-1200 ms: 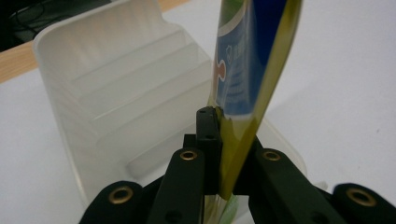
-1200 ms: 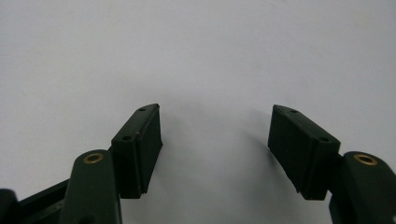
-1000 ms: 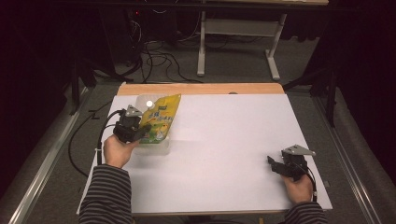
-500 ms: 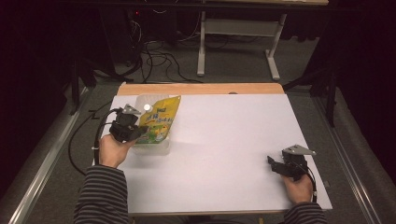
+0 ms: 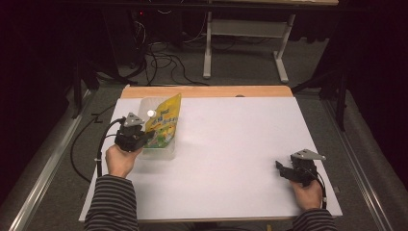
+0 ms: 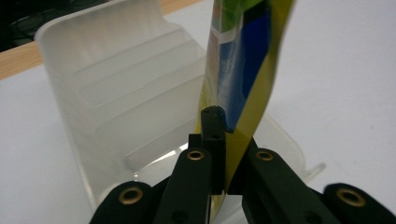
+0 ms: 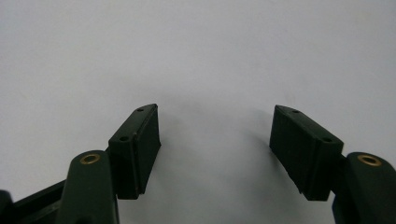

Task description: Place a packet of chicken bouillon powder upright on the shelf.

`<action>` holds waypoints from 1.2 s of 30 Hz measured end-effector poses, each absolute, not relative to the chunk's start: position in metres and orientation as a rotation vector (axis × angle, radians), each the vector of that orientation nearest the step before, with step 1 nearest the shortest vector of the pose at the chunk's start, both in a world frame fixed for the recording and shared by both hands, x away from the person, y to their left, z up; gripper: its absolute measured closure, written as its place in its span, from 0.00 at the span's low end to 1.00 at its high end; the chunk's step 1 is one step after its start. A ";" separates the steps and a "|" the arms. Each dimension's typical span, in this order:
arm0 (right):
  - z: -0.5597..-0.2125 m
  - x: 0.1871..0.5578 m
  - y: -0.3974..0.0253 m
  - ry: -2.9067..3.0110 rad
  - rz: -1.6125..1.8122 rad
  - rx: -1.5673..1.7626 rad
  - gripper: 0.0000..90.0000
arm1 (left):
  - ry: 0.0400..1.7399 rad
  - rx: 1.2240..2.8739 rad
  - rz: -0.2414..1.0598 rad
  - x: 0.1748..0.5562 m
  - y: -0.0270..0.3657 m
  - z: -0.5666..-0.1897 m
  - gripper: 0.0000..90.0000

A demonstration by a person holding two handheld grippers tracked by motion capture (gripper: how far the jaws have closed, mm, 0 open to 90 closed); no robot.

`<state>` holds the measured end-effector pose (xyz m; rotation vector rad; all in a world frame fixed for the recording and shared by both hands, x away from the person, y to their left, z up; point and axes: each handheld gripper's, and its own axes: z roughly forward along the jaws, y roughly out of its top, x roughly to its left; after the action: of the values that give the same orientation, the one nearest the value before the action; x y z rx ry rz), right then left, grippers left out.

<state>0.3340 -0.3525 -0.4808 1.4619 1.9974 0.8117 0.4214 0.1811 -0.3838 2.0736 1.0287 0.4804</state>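
Left gripper (image 6: 223, 140) pinches a glossy yellow pouch (image 5: 166, 122) by its thin edge, standing it in the ribbed, translucent plastic tub (image 5: 161, 152). Well right of the tub, right gripper (image 5: 284, 169) gapes wide over the matte white table (image 5: 231, 144).

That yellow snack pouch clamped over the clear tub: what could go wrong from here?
The left tool pinches only the bottom edge of the yellow snack pouch, so the pouch may slip or flop sideways. The clear plastic tub looks light, and nothing holds it down, so pushing or dragging the pouch could slide or tip it. The right tool rests open on the white table, far from the tub, and probably could not steady it quickly.
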 end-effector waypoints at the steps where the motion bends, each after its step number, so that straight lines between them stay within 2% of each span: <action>1: -0.481 0.334 -0.353 1.998 0.813 1.463 0.38 | 1.035 2.074 0.480 0.421 0.182 -0.384 1.00; 7: -0.481 0.334 -0.353 2.000 0.820 1.470 0.38 | 1.012 2.126 0.492 0.420 0.185 -0.385 0.98; 10: -0.481 0.334 -0.353 1.999 0.820 1.469 0.38 | 1.049 2.081 0.468 0.420 0.191 -0.384 0.91; 20: -0.481 0.334 -0.352 2.005 0.818 1.455 0.40 | 1.072 2.026 0.437 0.413 0.201 -0.383 0.93; 28: -0.481 0.334 -0.353 2.003 0.817 1.459 0.40 | 1.110 1.978 0.496 0.405 0.204 -0.382 0.64; 32: -0.481 0.334 -0.353 2.004 0.825 1.467 0.40 | 1.125 1.966 0.504 0.401 0.207 -0.381 0.56; 36: -0.481 0.335 -0.353 2.006 0.826 1.465 0.40 | 1.128 1.947 0.506 0.397 0.210 -0.382 0.52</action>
<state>0.3347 -0.3534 -0.4810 1.4655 2.0061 0.8257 0.3969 0.2101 -0.3820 1.9470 1.1277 0.5060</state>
